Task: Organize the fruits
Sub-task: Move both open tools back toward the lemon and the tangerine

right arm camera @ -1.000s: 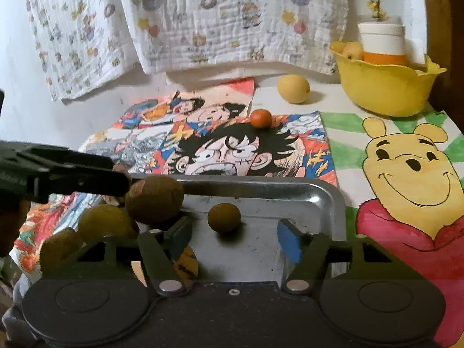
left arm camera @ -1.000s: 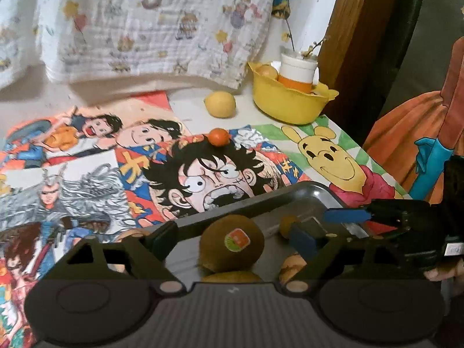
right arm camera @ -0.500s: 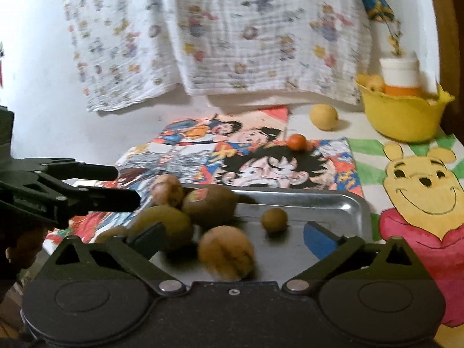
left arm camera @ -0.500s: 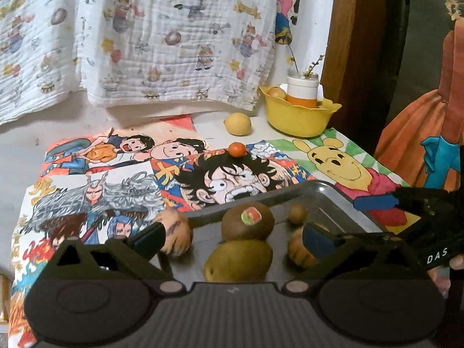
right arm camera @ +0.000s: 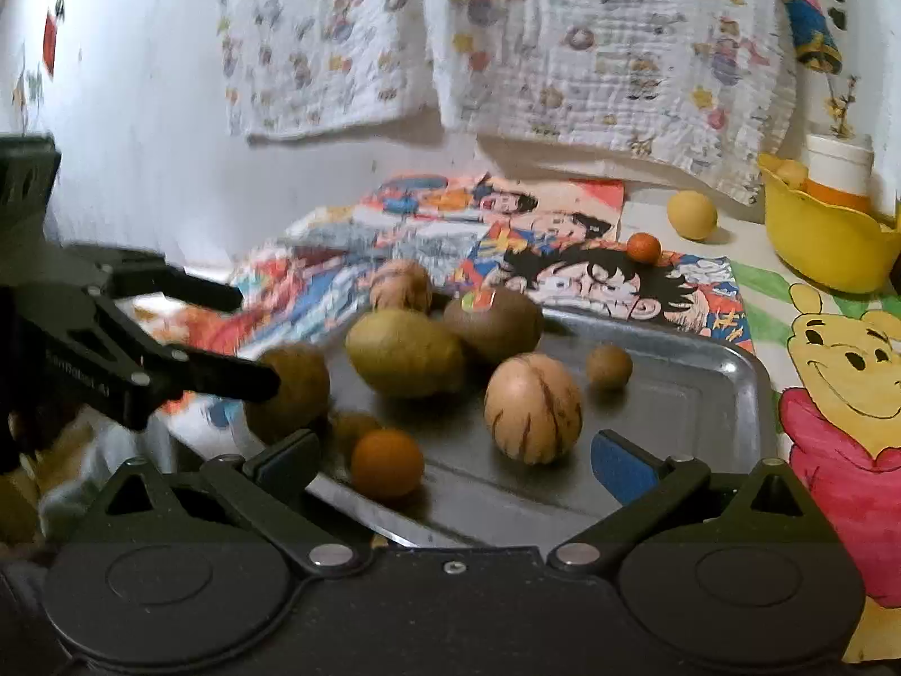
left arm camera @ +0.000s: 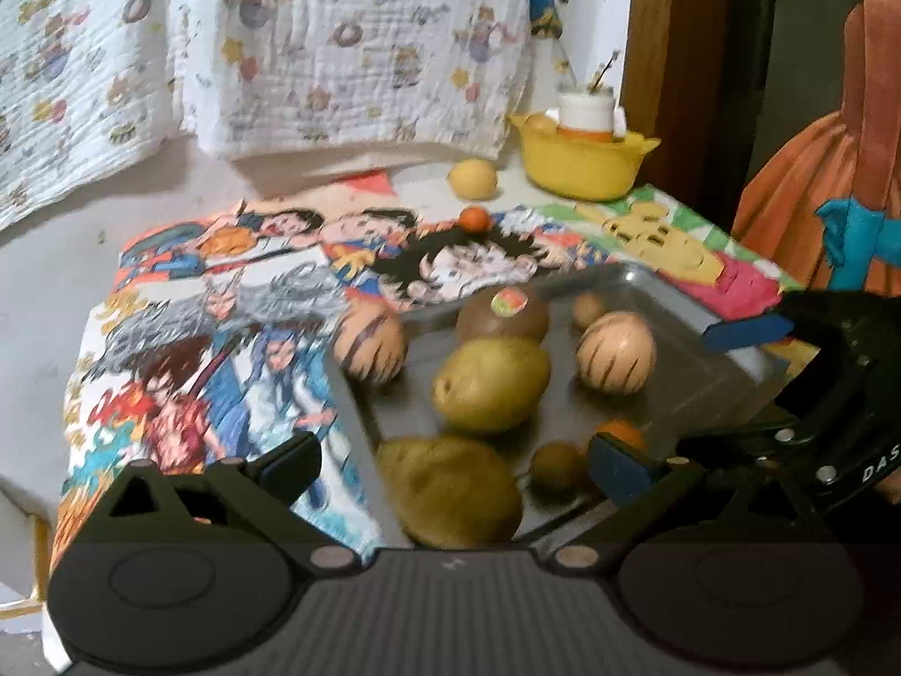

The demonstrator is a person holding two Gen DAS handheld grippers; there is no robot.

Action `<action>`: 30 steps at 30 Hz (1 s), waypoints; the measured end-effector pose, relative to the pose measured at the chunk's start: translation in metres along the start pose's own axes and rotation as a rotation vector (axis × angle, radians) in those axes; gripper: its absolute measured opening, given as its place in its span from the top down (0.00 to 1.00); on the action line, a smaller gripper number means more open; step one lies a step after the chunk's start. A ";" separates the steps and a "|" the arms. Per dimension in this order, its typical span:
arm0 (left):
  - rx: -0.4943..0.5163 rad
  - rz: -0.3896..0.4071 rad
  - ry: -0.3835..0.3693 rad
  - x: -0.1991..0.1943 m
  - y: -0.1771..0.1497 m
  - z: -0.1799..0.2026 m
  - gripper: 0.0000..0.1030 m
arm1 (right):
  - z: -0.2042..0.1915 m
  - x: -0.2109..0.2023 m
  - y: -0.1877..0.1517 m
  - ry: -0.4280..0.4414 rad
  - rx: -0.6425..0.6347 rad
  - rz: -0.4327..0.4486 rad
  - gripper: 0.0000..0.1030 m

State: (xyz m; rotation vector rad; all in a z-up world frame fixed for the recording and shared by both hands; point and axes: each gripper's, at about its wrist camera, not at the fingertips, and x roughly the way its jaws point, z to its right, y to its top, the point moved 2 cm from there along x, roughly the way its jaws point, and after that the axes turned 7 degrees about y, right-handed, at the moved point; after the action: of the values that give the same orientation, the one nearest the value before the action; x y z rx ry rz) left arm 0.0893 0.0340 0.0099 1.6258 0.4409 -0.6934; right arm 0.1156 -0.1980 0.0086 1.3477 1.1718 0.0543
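While a second ago both tools sat low and close over the metal tray (right arm camera: 726,388), they have since pulled up and back, so the whole load of fruit now shows. The left tool (left arm camera: 450,459) and right tool (right arm camera: 450,450) both stand with jaws spread wide, gripping nothing. That suggests the tray has just been set down on the worktop (left arm camera: 45,281), with sorting yet to begin.

On the tray lie a striped, smooth melon-like fruit (right arm camera: 532,414), a dull green-yellow pear-shaped fruit (right arm camera: 405,357), a fuzzy brown kiwi (right arm camera: 493,321) with a sticker, a glossy small orange (right arm camera: 387,463) at the near edge, and a small brown round fruit (right arm camera: 608,366). A second striped fruit (left arm camera: 369,346) rests at the tray's far-left rim — whether inside or just off it, I cannot tell.

Farther off, a lemon (right arm camera: 691,215) and a tiny orange fruit (right arm camera: 643,248) sit on the printed cloth (right arm camera: 833,372), near a yellow plastic bowl (right arm camera: 828,242).
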 end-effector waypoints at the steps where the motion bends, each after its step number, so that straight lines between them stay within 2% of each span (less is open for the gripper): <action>1: 0.000 -0.007 0.006 0.000 -0.003 -0.001 0.00 | -0.002 0.000 -0.002 -0.008 -0.011 -0.012 0.01; 7: -0.015 -0.056 0.026 0.000 -0.022 -0.011 0.00 | 0.000 0.000 -0.008 -0.055 -0.017 -0.062 0.01; 14: -0.107 -0.104 0.042 0.002 -0.039 -0.031 0.00 | 0.015 -0.007 -0.014 -0.102 0.029 -0.056 0.01; 22: -0.099 -0.103 0.091 -0.006 -0.037 -0.043 0.00 | 0.024 -0.011 -0.013 -0.127 0.064 -0.008 0.01; 30: -0.106 -0.098 0.128 -0.007 -0.026 -0.054 0.00 | 0.029 -0.006 -0.007 -0.112 0.088 0.017 0.01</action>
State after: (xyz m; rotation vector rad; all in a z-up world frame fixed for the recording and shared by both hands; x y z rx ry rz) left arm 0.0778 0.0920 -0.0012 1.5616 0.6430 -0.6303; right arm 0.1282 -0.2247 0.0012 1.4198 1.0787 -0.0610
